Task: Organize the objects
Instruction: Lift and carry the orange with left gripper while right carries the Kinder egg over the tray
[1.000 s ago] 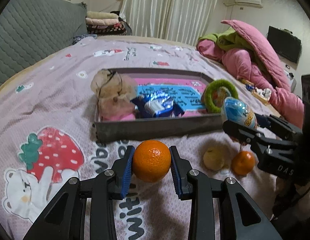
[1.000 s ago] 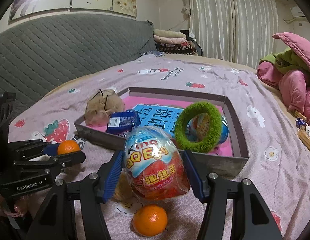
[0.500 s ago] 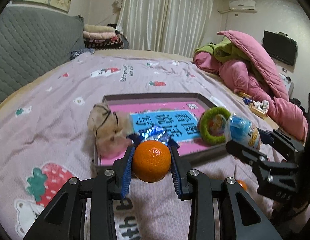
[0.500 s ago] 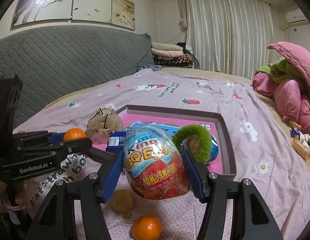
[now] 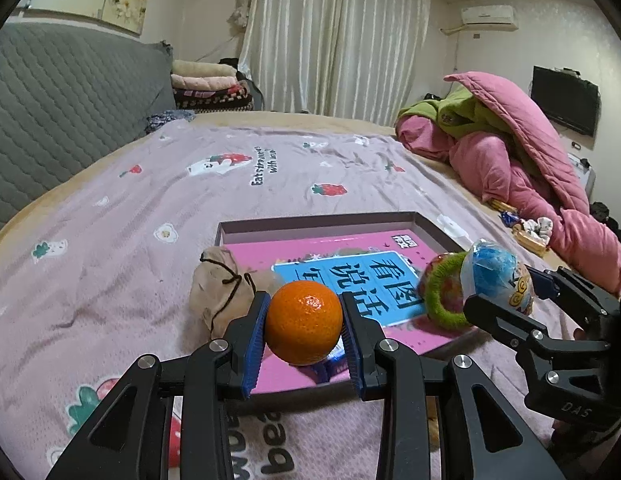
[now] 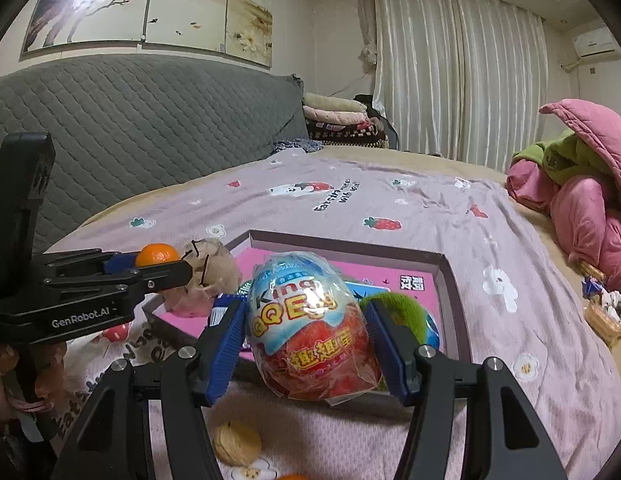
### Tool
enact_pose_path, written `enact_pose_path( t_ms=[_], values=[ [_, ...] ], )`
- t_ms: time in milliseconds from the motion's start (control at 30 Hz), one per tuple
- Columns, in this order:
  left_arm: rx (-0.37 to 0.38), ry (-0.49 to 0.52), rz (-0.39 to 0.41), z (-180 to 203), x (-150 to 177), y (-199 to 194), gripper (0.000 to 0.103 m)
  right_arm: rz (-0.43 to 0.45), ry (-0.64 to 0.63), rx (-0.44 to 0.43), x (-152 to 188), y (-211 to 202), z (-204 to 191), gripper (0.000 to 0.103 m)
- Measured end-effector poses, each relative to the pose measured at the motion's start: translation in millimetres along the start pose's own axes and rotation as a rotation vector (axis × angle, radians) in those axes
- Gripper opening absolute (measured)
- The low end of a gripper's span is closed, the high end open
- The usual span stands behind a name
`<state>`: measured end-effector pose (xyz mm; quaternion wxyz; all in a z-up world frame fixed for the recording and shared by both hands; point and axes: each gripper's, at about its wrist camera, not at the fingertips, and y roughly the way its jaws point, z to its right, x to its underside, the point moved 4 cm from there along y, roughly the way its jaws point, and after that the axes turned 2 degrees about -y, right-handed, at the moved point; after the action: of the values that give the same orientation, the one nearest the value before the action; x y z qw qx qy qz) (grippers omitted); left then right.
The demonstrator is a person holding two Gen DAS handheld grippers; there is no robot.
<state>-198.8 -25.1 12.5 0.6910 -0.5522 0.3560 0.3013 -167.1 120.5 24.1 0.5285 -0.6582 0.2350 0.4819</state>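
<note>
Left gripper [image 5: 304, 330] held level above the near edge of the tray [image 5: 322, 226], clamped on an orange [image 5: 303, 329]; right gripper [image 6: 306, 330], alongside, likewise raised, grips a wrapped toy egg [image 6: 310, 324].

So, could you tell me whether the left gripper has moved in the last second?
Yes. The left gripper, shut on the orange, has risen and gone forward: it now overlaps the tray.

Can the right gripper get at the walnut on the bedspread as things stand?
Probably not. The right gripper is shut on the wrapped toy egg, so it has no free grip. The walnut lies exposed on the bedspread just beneath it; the egg must be set down first.
</note>
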Motion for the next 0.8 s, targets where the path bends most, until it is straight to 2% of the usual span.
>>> enact_pose_path(
  t_ms=[567,800],
  values=[
    [-0.014,-0.010,0.012,-22.6,-24.4,19.0,0.035,-0.004,0.012,-0.004,-21.9,28.0,10.3,0.061],
    [-0.028,-0.018,-0.013,-30.8,-20.3,28.6,0.035,-0.029,-0.002,-0.003,-22.1,41.9,10.4,0.061]
  ],
)
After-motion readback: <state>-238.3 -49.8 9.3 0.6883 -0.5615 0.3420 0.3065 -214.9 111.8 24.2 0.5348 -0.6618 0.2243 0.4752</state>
